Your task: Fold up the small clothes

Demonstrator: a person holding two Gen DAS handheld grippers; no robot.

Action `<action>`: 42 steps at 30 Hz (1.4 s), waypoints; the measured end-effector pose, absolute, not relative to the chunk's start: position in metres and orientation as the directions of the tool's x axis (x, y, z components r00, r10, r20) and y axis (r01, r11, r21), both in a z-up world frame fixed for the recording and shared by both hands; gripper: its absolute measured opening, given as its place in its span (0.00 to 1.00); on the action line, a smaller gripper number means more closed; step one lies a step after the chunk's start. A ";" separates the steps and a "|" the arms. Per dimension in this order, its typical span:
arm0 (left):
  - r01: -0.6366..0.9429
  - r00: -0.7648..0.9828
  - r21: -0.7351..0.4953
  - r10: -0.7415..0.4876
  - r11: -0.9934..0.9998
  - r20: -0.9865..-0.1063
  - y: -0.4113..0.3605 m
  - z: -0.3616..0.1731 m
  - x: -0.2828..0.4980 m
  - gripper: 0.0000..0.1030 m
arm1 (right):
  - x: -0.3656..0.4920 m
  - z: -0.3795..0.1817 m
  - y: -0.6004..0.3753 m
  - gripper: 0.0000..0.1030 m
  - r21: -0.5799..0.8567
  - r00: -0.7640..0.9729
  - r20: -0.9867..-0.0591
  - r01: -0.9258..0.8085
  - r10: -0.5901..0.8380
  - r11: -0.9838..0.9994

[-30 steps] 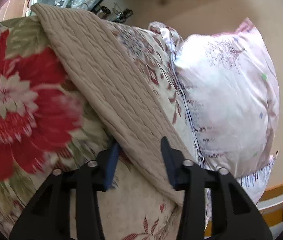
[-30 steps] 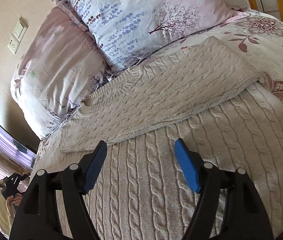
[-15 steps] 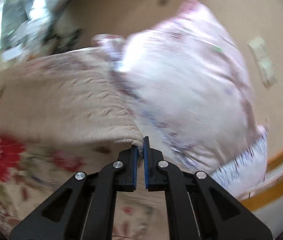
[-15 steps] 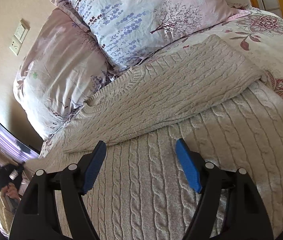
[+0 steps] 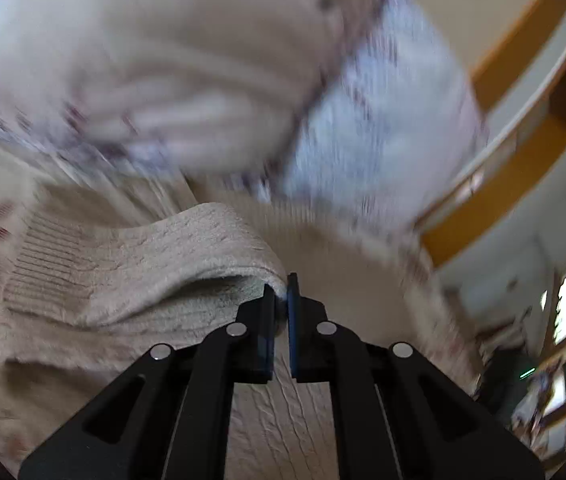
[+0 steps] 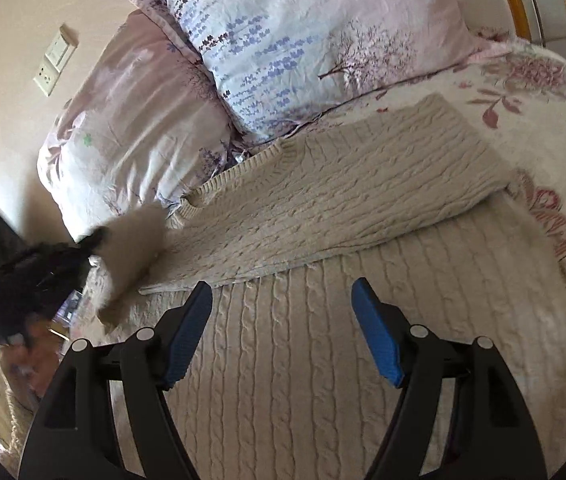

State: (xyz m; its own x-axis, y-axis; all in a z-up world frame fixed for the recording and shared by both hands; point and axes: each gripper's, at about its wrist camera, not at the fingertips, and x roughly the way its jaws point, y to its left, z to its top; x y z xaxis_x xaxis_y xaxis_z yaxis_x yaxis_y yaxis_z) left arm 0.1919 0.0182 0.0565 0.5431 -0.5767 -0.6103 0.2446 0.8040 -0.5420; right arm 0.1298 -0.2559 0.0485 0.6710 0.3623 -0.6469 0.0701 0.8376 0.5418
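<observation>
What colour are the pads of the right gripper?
Blue pads, clearest in the right wrist view.

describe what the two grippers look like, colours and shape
Both are black plastic. The right gripper has two angled fingers with ribbed blue pads, triangular cutouts and silver pivot screws. The left gripper has the same black frame, screws and a blue pad.
</observation>
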 end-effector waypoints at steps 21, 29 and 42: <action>-0.045 0.533 -0.649 -0.532 0.759 -0.658 0.165 0.001 0.165 0.38 | 0.215 0.090 -0.023 0.39 0.084 0.472 -0.720 -0.668 0.509 0.739; -0.048 0.537 -0.668 -0.545 0.742 -0.644 0.170 -0.004 0.162 0.36 | 0.222 0.046 0.005 0.21 -0.069 0.510 -0.782 -0.643 0.358 0.763; -0.014 0.534 -0.643 -0.538 0.766 -0.652 0.163 -0.001 0.161 0.48 | 0.193 0.071 -0.212 0.07 0.505 0.745 -0.589 0.037 0.313 0.863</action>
